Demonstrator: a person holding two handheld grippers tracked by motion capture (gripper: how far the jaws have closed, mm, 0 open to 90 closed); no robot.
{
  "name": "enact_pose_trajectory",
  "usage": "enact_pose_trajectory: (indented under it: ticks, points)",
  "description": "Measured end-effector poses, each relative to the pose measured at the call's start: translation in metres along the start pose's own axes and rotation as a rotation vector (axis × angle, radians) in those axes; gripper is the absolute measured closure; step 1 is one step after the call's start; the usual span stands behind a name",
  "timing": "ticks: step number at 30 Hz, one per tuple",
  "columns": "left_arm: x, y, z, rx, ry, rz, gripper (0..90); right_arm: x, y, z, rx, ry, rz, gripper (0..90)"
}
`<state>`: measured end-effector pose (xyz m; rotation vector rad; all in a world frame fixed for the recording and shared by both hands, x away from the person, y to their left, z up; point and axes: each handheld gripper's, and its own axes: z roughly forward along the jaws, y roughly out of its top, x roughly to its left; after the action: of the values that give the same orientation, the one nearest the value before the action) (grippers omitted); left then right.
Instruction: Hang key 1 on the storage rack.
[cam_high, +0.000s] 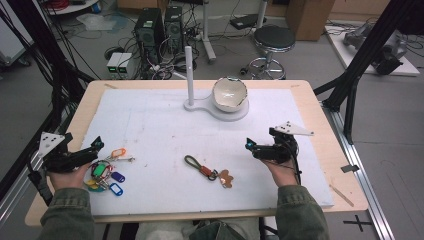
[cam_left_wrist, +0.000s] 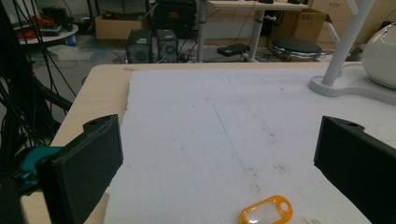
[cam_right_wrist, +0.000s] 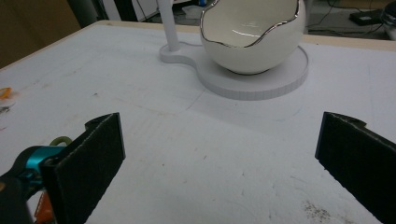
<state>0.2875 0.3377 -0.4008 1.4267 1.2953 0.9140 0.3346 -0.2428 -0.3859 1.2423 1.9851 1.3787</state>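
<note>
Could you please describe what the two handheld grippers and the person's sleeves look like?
Both the left gripper and right gripper are black with blocky black jaws, teal accents near the jaws and a grey three-cornered plate on top. A black cable trails from each. The sleeves are olive green.

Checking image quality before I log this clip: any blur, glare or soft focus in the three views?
High view: even light, slightly soft; the keychain is still legible. Left gripper view: the near black fingers are soft-edged, the orange key tag sharper. Right gripper view: bright highlights along the egg-shaped bowl rim, the fingers slightly soft.
</note>
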Motion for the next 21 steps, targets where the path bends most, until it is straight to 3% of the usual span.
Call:
enact_pose_trajectory:
  ticks: [21]
  points:
    - [0.001, 0.000, 0.000, 0.002, -0.004, -0.004, 1.7, 0.030, 0.003, 0.021, 0.088, 0.085, -0.041, 0.3]
